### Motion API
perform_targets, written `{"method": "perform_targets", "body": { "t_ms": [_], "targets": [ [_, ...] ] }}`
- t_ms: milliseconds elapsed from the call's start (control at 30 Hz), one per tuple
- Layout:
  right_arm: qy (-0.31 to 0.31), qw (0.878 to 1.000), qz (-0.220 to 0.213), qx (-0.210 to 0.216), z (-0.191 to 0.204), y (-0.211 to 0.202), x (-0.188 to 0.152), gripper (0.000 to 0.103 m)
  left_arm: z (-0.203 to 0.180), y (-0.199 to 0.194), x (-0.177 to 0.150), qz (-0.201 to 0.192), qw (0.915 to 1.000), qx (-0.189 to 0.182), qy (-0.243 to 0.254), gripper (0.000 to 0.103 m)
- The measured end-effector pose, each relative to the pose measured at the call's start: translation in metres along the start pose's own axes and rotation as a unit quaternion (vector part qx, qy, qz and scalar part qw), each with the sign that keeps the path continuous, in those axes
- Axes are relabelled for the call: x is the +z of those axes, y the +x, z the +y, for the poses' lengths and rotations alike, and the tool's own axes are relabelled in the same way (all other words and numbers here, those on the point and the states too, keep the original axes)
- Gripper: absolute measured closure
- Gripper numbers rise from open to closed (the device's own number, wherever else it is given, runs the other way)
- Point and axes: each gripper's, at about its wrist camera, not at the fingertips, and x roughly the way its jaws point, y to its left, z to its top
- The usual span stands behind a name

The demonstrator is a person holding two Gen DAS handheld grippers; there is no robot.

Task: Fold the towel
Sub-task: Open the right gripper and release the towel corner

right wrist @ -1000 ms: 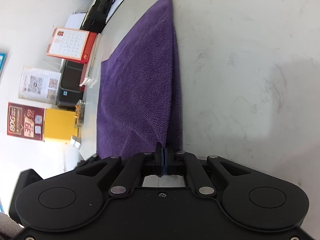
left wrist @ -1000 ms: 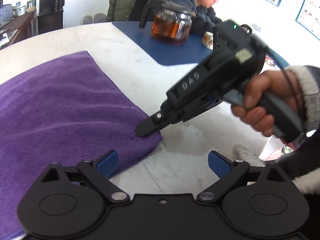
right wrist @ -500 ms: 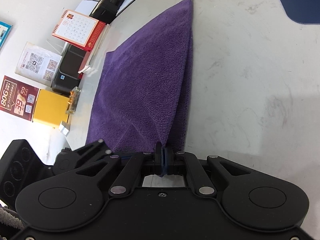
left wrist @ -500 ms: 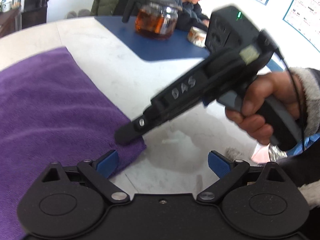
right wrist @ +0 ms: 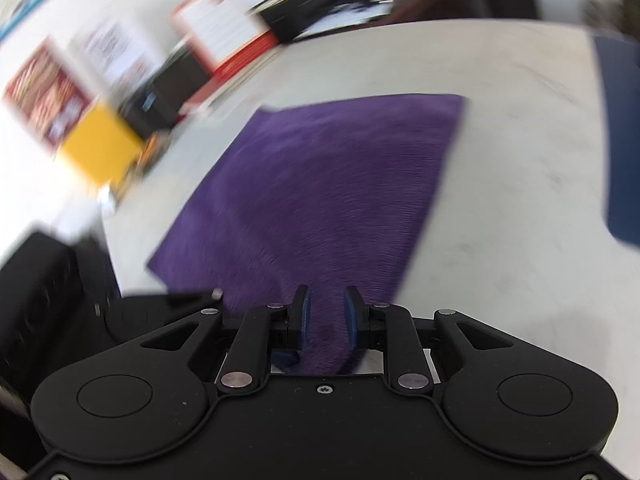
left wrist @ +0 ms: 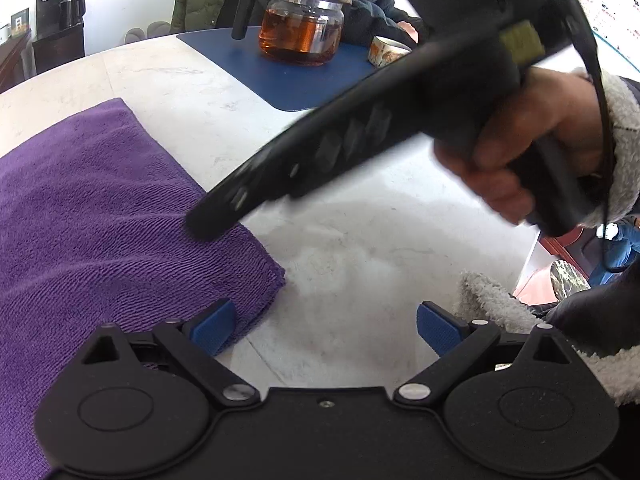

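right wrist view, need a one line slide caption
Right gripper, jaws opening, purple towel between them on the pale table.

Left view: sits on the left gripper (left wrist: 322, 326), looking forward and down along its blue fingers (left wrist: 212, 330), close above the desk (left wrist: 360, 248).
Left view faces: towel (left wrist: 88, 220) corner, right gripper (left wrist: 208, 224), teapot (left wrist: 300, 24) and a seated person beyond.
Right view: sits on the right gripper (right wrist: 325, 316), tilted down, close over the towel (right wrist: 332, 184); blurred.
Right view faces: far desk (right wrist: 500, 200) edge, wall posters (right wrist: 44, 88).
Shared: towel, desk, blue mat (left wrist: 288, 76) (right wrist: 624, 140).
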Motion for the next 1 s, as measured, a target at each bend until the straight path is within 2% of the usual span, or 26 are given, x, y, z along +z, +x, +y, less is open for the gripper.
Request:
{"method": "perform_targets", "body": {
  "t_ms": [133, 167, 267, 367, 433, 533, 633, 733, 867, 933, 1000],
  "targets": [
    [-0.051, 0.998, 0.022, -0.004, 0.013, 0.024, 0.003, 0.085, 0.002, 0.003, 0.002, -0.001, 1.0000, -0.001, -0.003, 0.005],
    [-0.060, 0.998, 0.026, -0.008, 0.013, 0.027, 0.002, 0.088, 0.003, 0.003, 0.003, -0.001, 1.0000, -0.001, -0.004, 0.005],
    [-0.081, 0.996, 0.033, -0.031, 0.008, 0.018, -0.001, 0.089, 0.004, 0.003, 0.002, -0.002, 1.0000, -0.003, -0.008, 0.005],
    [-0.076, 0.995, 0.038, -0.060, -0.001, 0.005, -0.002, 0.090, 0.003, 0.004, 0.003, -0.001, 1.0000, -0.002, -0.007, 0.005],
    [-0.095, 0.992, 0.027, -0.078, 0.003, -0.002, 0.004, 0.088, 0.003, 0.003, 0.003, 0.000, 1.0000, -0.002, -0.006, 0.004],
    [-0.110, 0.992, 0.010, -0.054, 0.015, 0.007, 0.015, 0.088, 0.003, 0.001, 0.001, 0.002, 1.0000, -0.002, -0.005, 0.004],
    [-0.141, 0.989, 0.015, -0.041, 0.022, 0.032, 0.017, 0.089, 0.003, 0.000, 0.000, 0.003, 1.0000, -0.004, -0.005, 0.004],
    [-0.122, 0.992, 0.013, -0.039, 0.008, 0.034, 0.016, 0.091, 0.004, -0.002, -0.001, 0.002, 1.0000, -0.005, -0.006, 0.004],
    [-0.094, 0.993, 0.005, -0.073, -0.018, 0.017, 0.017, 0.094, 0.004, -0.001, 0.000, 0.001, 1.0000, -0.005, -0.007, 0.004],
    [-0.087, 0.992, 0.004, -0.096, -0.024, 0.013, 0.023, 0.090, 0.004, -0.001, 0.000, 0.003, 1.0000, -0.005, -0.005, 0.004],
    [-0.083, 0.993, -0.008, -0.082, -0.023, 0.014, 0.029, 0.090, 0.003, -0.001, 0.000, 0.005, 1.0000, -0.004, -0.003, 0.004]
  ]
}}
